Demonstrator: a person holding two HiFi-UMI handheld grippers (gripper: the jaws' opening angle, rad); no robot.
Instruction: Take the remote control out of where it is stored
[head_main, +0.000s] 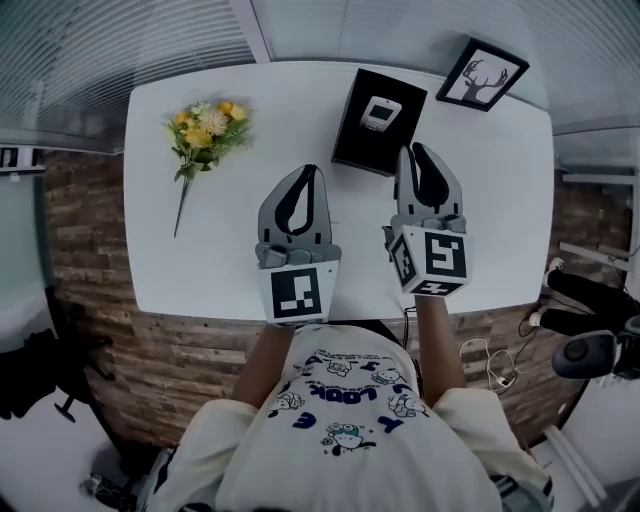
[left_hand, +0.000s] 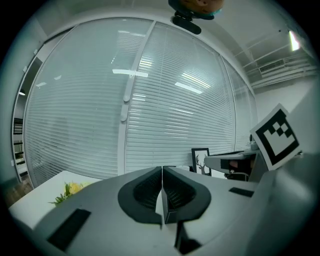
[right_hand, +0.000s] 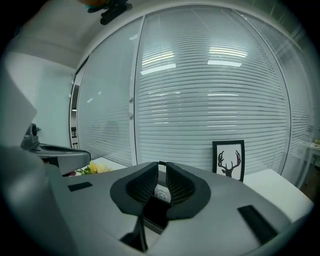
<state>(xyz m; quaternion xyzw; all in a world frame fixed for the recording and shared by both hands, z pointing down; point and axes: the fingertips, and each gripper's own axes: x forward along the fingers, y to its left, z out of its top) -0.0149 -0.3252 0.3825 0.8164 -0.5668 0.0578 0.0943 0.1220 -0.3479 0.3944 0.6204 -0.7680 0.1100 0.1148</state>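
Remote control (head_main: 381, 113) is still sat face up in its black box (head_main: 350, 145) at the far side of the white table (head_main: 500, 200), so basically nothing of the job can be called done yet. No lid is seen over it; it's just laid open in there. What's left is judged to be pretty much everything: jaws have to be opened, brought around the remote, closed on it, and then the remote has to be lifted clear of the box.

Grippers then. The left gripper (head_main: 309, 172) is held over the middle of the table with its jaws pressed together and nothing between them. In the left gripper view the two ribbed pads (left_hand: 149, 192) are seen meeting along a line. It's placed near the box's near-left corner but apart from it, and nothing is touched.

The right gripper (head_main: 413, 150) is closed up and empty as well. In the right gripper view the tips are met at the front and only a small gap is left behind them, through which the remote's pale face can be made out further off. From the head view its tips are seen right at the box's right edge, but whether that edge is touched can't be told.

A bunch of yellow flowers (head_main: 205, 130) and a framed deer picture (head_main: 483, 75) are also found on the table, neither judged to be in the way
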